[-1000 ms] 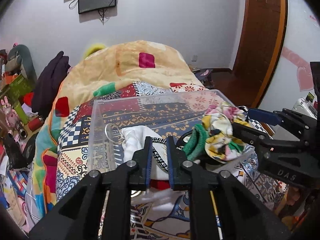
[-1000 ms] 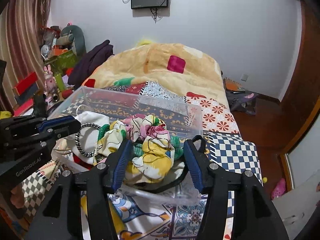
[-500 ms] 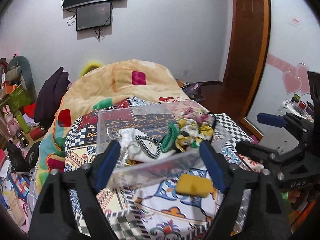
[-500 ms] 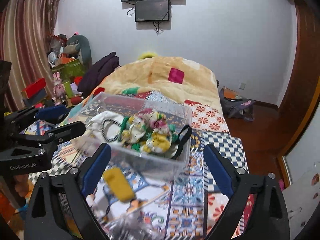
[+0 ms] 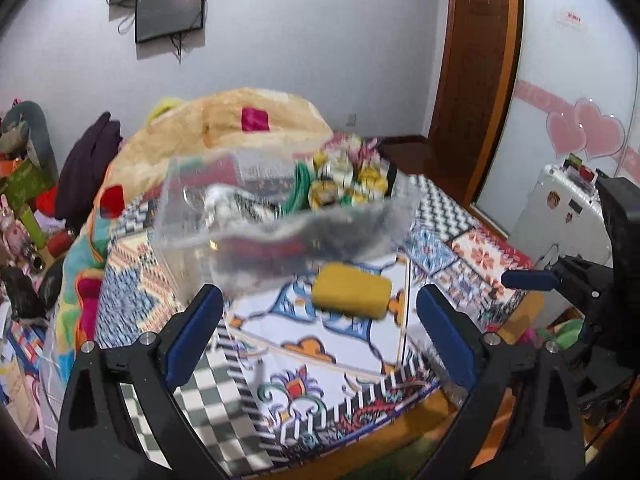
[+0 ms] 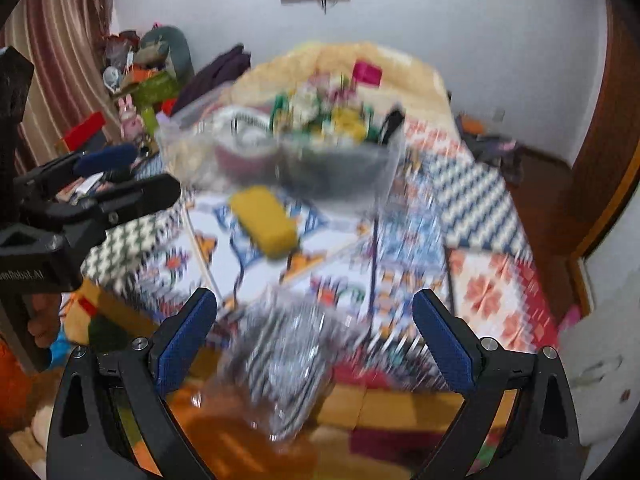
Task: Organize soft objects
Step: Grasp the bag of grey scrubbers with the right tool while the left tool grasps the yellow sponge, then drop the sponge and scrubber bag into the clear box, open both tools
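Both grippers, the left gripper point(image 5: 320, 320) and right gripper point(image 6: 314, 326), hover with jaws spread wide and empty above a patterned bedspread point(image 5: 320, 368). A yellow sponge point(image 5: 351, 290) lies just in front of a clear plastic bin point(image 5: 280, 232) heaped with floral fabric point(image 5: 348, 176). The sponge looks light and squashy; a pinch across its short sides should hold.

A home bedroom: a bed point(image 5: 132, 280) under a patchwork quilt point(image 5: 340, 344), a wall-mounted television point(image 5: 170, 12) above it, a wooden door point(image 5: 476, 60) beside it.
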The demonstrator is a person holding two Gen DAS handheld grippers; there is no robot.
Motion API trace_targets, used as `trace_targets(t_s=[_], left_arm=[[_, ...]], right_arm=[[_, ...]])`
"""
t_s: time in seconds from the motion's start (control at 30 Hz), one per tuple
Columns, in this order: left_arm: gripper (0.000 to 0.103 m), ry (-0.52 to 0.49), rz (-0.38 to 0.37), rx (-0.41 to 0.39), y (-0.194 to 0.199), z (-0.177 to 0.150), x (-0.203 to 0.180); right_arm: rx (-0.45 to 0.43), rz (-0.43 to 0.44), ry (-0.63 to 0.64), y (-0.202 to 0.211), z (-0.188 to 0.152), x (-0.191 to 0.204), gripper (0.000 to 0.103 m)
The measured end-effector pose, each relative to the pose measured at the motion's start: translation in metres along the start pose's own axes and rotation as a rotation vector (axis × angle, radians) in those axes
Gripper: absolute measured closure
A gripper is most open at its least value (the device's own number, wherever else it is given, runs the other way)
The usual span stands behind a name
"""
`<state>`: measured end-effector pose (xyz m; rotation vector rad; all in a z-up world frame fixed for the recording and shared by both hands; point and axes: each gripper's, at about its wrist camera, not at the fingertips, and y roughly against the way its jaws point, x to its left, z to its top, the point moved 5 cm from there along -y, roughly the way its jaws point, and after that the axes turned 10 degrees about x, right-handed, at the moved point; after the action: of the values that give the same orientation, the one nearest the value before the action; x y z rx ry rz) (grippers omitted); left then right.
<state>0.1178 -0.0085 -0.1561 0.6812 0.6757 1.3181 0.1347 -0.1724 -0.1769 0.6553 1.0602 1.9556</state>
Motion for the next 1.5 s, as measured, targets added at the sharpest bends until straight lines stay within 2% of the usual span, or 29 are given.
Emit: trace_targets(t_s=[0.07, 0.2, 0.23, 0.3, 0.4, 0.6, 0.63, 0.77, 0.87, 1.17, 1.4, 1.5], left_arm=[[0.005, 0.004, 0.000, 0.027, -0.007, -0.007, -0.001], [0.005, 0.013, -0.003, 0.089, -0.030, -0.014, -0.003], [0.005, 0.013, 0.001, 0.096, -0.034, -0.014, -0.003], [0.005, 0.008, 0.019, 0.108, -0.044, -0.012, -0.004], [0.005, 0.006, 0.014, 0.141, -0.059, -0.005, -0.007], [0.005, 0.008, -0.035, 0.193, -0.080, 0.005, -0.015], [0.008, 0.008, -0.036, 0.196, -0.082, 0.006, -0.016], [0.037, 0.002, -0.059, 0.231, -0.092, 0.007, -0.019], [0.041, 0.018, -0.073, 0.221, -0.090, 0.005, -0.017], [0.042, 0.050, -0.071, 0.113, -0.046, 0.012, 0.000], [0.042, 0.100, -0.065, 0.014, -0.005, 0.038, 0.024], [0.042, 0.109, -0.035, -0.023, 0.006, 0.051, 0.032]], right_arm=[[0.033, 0.010, 0.000, -0.009, -0.012, 0.000, 0.010], [0.094, 0.051, -0.002, -0.025, -0.024, 0.002, 0.039], [0.098, 0.063, -0.002, -0.028, -0.025, 0.001, 0.043], [0.090, 0.085, 0.001, -0.027, -0.025, 0.002, 0.061], [0.059, 0.057, 0.012, -0.021, -0.024, 0.001, 0.070], [0.004, 0.022, -0.035, -0.009, -0.016, -0.021, 0.073], [-0.004, 0.022, -0.043, -0.007, -0.015, -0.025, 0.073], [-0.027, 0.012, -0.061, -0.002, -0.007, -0.034, 0.073], [-0.044, 0.009, -0.073, 0.002, -0.001, -0.038, 0.073], [-0.136, 0.021, -0.081, 0.021, 0.031, -0.035, 0.073], [-0.232, 0.020, -0.035, 0.033, 0.075, -0.018, 0.073], [-0.260, 0.023, -0.022, 0.034, 0.093, -0.012, 0.073]])
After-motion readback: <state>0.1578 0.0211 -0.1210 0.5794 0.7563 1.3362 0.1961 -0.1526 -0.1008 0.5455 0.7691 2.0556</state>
